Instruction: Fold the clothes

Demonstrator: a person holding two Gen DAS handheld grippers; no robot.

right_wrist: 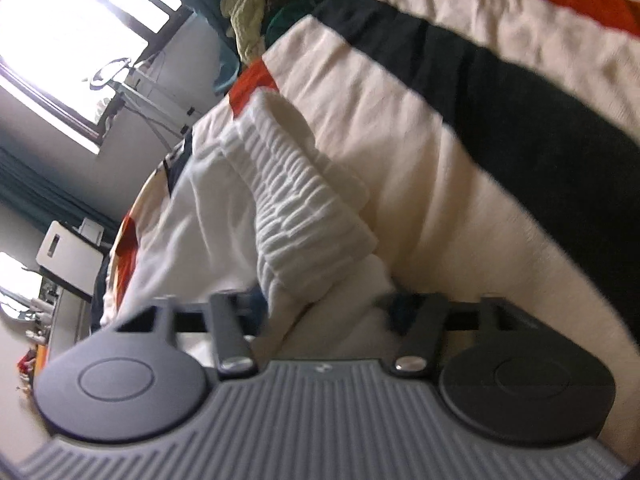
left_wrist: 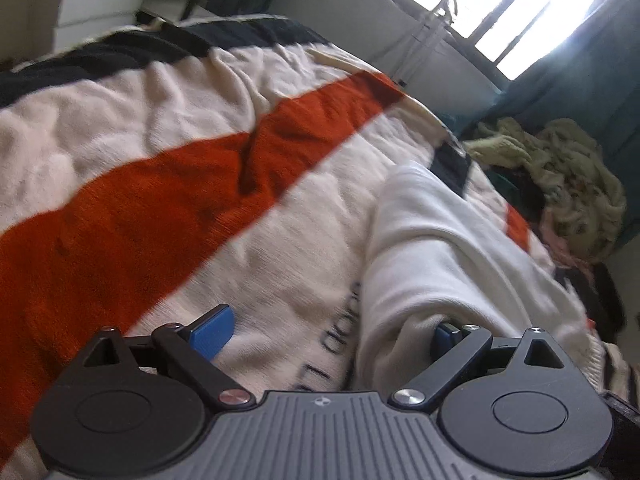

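Note:
A white garment [left_wrist: 432, 248] lies on a bed covered by a cream blanket with orange and black stripes [left_wrist: 140, 208]. My left gripper [left_wrist: 328, 332] is open and low over the blanket; its left blue fingertip [left_wrist: 212, 330] is bare and its right one is tucked under the garment's edge. In the right wrist view the garment's ribbed elastic waistband [right_wrist: 296, 200] runs up from my right gripper [right_wrist: 320, 304]. Its jaws are wide apart with the white cloth bunched between them; the fingertips are hidden by the cloth.
A heap of other clothes [left_wrist: 560, 176] lies off the far side of the bed, also seen in the right wrist view [right_wrist: 256, 4]. A bright window [left_wrist: 500, 8], teal curtains and a white drawer unit [left_wrist: 92, 4] stand beyond the bed.

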